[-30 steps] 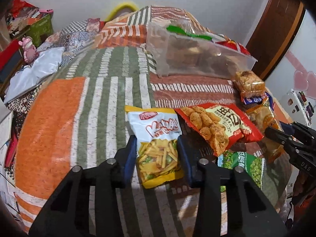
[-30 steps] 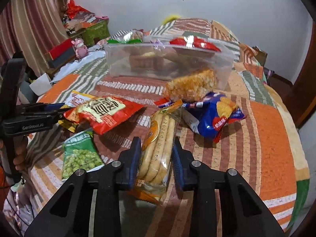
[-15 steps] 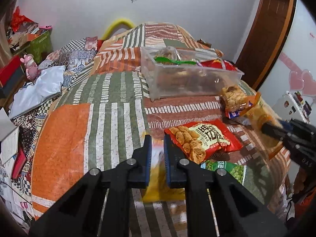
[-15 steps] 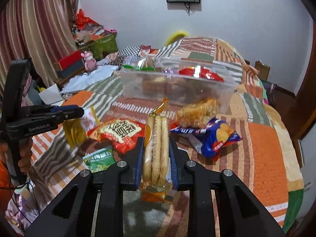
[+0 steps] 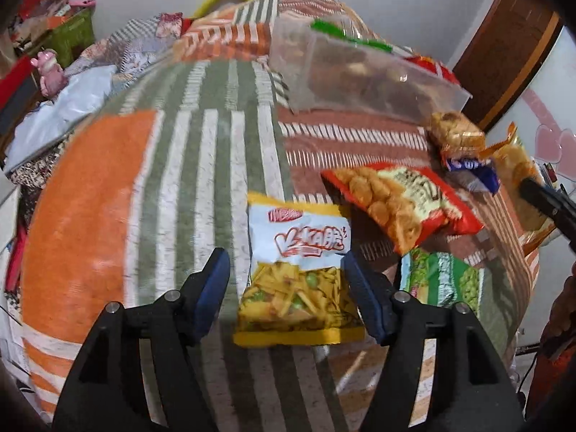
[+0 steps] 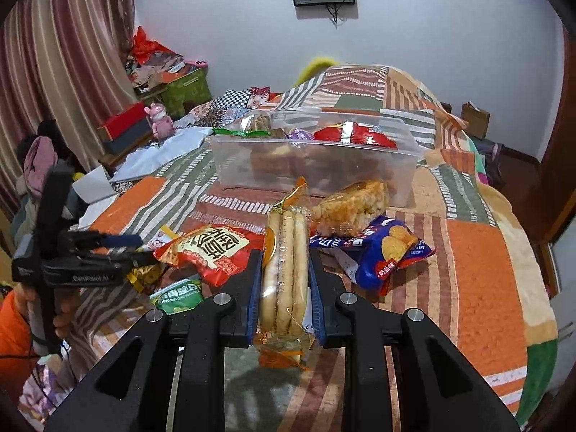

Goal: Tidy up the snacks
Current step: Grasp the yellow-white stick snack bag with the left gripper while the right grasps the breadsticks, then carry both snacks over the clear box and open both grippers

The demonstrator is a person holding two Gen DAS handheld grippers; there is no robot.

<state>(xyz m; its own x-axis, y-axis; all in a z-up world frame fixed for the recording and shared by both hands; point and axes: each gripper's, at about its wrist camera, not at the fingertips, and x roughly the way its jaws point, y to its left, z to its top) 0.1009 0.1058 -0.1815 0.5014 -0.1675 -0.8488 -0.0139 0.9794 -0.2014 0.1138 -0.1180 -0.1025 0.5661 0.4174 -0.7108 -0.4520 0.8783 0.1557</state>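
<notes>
My left gripper [image 5: 288,270] is open, its blue pads on either side of a yellow and white chips bag [image 5: 298,273] that lies on the striped bedspread. My right gripper [image 6: 285,277] is shut on a clear pack of long biscuit sticks [image 6: 286,270], held upright above the bed. A clear plastic bin [image 6: 316,165] with several snacks inside stands further back; it also shows in the left wrist view [image 5: 363,79]. A red snack bag [image 5: 399,201], a green pea bag [image 5: 442,284], a blue bag [image 6: 381,252] and a rice-cracker pack [image 6: 352,205] lie loose.
The bedspread [image 5: 118,187] covers a bed with open room on its left half. Clutter, boxes and a pink toy [image 6: 160,118] sit left of the bed. A wooden door [image 5: 504,46] is at the right. My left gripper also shows in the right wrist view [image 6: 126,248].
My left gripper was shut on the chips bag and lifted half a second ago; now it is open and low, with the bag on the bed. My right gripper rose with the biscuit pack.
</notes>
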